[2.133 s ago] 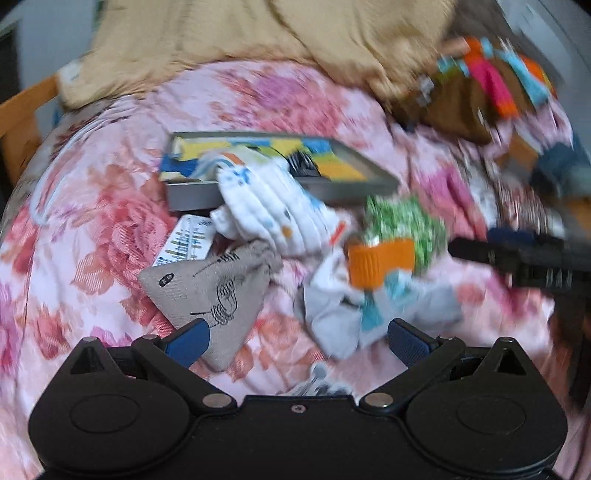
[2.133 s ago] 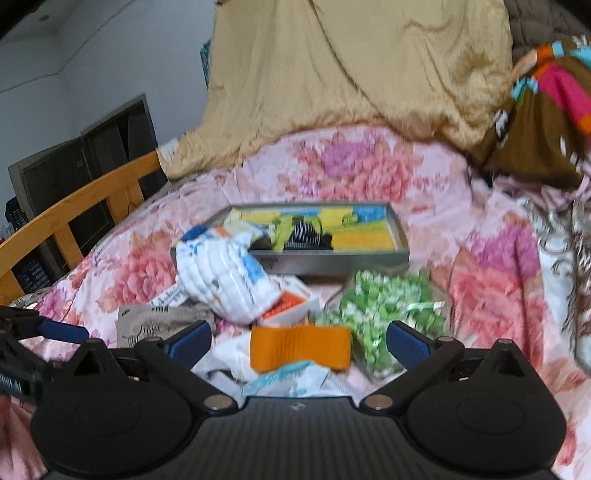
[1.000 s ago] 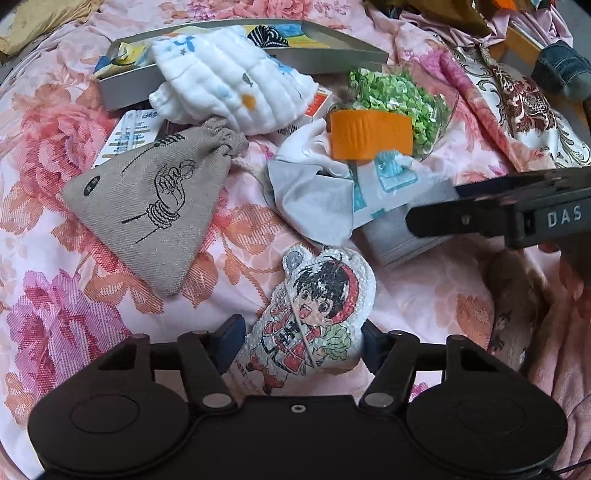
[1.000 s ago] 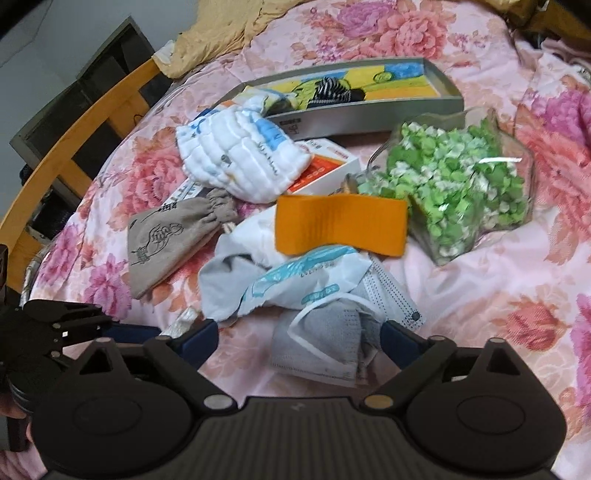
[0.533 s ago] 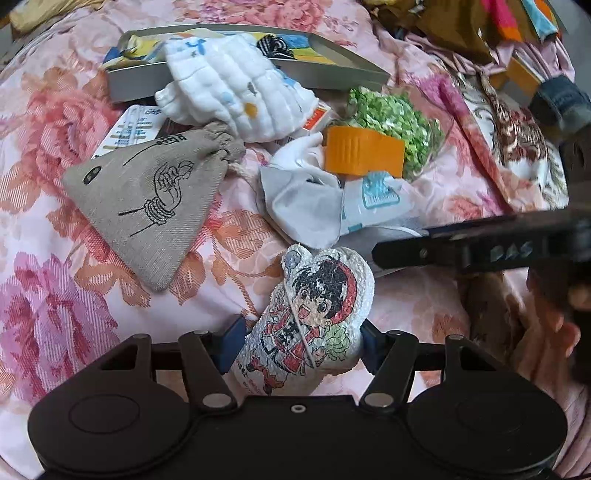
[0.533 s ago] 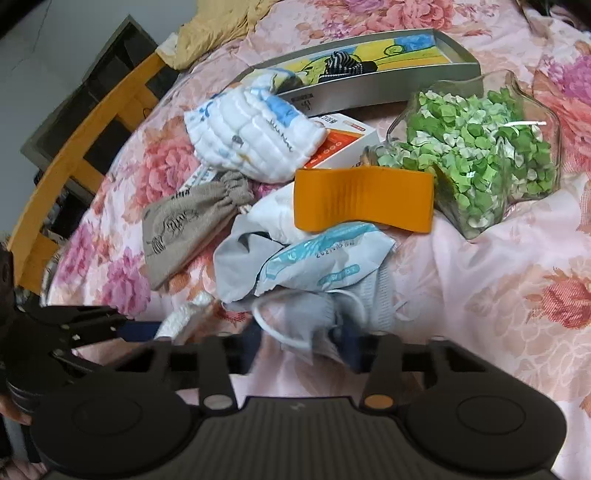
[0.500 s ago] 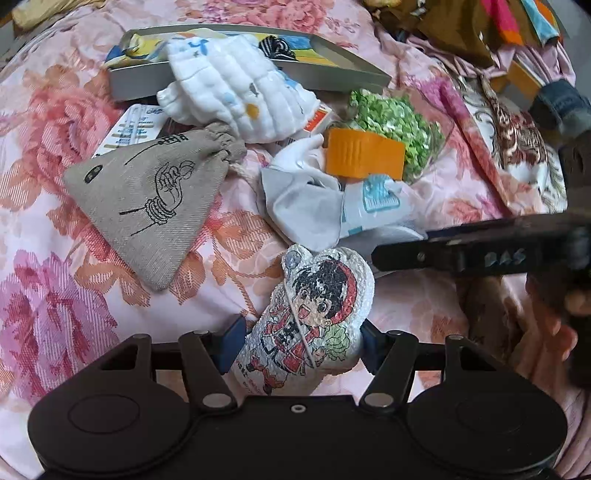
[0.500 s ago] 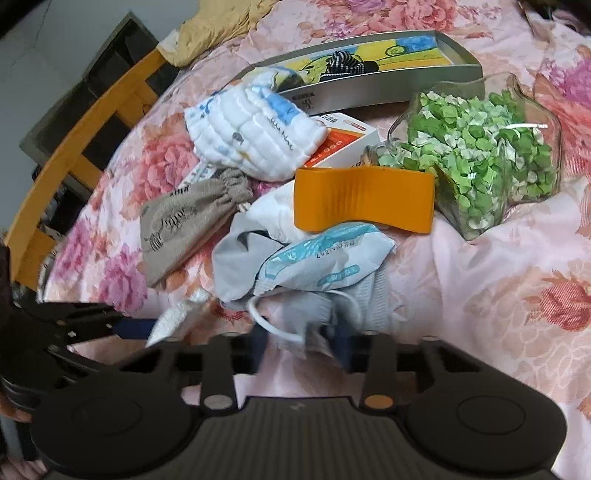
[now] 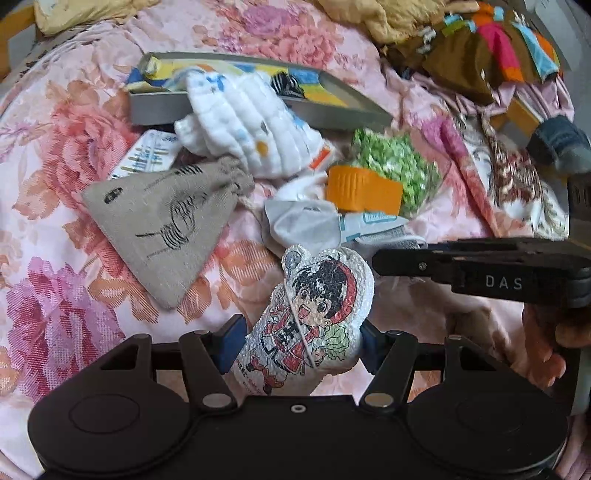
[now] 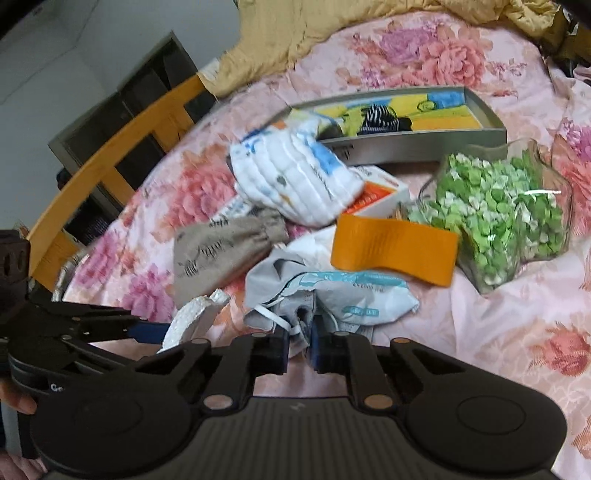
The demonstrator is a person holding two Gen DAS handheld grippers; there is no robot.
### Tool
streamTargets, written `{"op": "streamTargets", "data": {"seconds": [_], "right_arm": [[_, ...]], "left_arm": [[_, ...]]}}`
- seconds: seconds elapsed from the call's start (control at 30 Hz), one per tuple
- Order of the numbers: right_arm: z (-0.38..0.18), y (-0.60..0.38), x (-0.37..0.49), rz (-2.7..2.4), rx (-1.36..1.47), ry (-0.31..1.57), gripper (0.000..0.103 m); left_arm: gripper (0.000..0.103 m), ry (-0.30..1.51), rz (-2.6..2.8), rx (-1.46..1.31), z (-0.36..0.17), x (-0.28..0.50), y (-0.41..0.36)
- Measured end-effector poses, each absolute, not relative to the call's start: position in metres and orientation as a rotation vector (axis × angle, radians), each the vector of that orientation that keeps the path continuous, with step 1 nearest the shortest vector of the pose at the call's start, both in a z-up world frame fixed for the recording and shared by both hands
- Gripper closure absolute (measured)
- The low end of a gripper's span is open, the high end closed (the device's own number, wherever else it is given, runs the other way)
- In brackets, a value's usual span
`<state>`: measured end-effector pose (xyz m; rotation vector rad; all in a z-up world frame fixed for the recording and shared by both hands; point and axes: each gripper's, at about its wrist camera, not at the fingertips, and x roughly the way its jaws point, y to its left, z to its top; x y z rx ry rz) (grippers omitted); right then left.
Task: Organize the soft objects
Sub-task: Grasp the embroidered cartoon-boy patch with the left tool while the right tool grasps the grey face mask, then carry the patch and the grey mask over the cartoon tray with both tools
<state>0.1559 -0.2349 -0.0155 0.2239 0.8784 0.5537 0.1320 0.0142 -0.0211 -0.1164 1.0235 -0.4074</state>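
Left gripper point(image 9: 298, 341): your jaws pinch the cartoon-figure cushion point(image 9: 314, 317) at its lower part; both blue pads press its sides and it stands tilted up from between them.
Right gripper point(image 10: 298, 345): your jaws have just been closing and now sit nearly pressed together on the grey face mask point(image 10: 295, 321); its fabric and a white ear loop are bunched between the pads.
Mask's neighbours: a white-and-teal mask packet point(image 10: 354, 295) lies against it on the far right side, with an orange band point(image 10: 395, 253) just beyond.
Linen pouch point(image 9: 166, 225): it lies flat on the floral bedspread point(image 9: 55, 184), to the left of the mask pile, drawstring end pointing far right.
White quilted cloth point(image 9: 247, 125): bunched up, leaning on the near wall of the grey tray point(image 9: 332, 105).
Green paper stars point(image 10: 498, 210): heaped in a clear dish at the right, touching the orange band.
Tray contents: a striped black-and-white item point(image 10: 376, 118) rests inside, on a colourful printed base.
Far side: a tan blanket point(image 10: 295, 33) is heaped beyond the tray.
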Motion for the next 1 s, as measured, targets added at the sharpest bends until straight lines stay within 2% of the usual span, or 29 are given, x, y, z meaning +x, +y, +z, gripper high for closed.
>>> {"op": "streamTargets", "data": {"seconds": [1.0], "right_arm": [[0.025,-0.251,0.134,0.585,0.314,0.498,0.090]], "left_arm": [[0.039,0.737,-0.357,-0.249,0.014,0.121,0.032]]}}
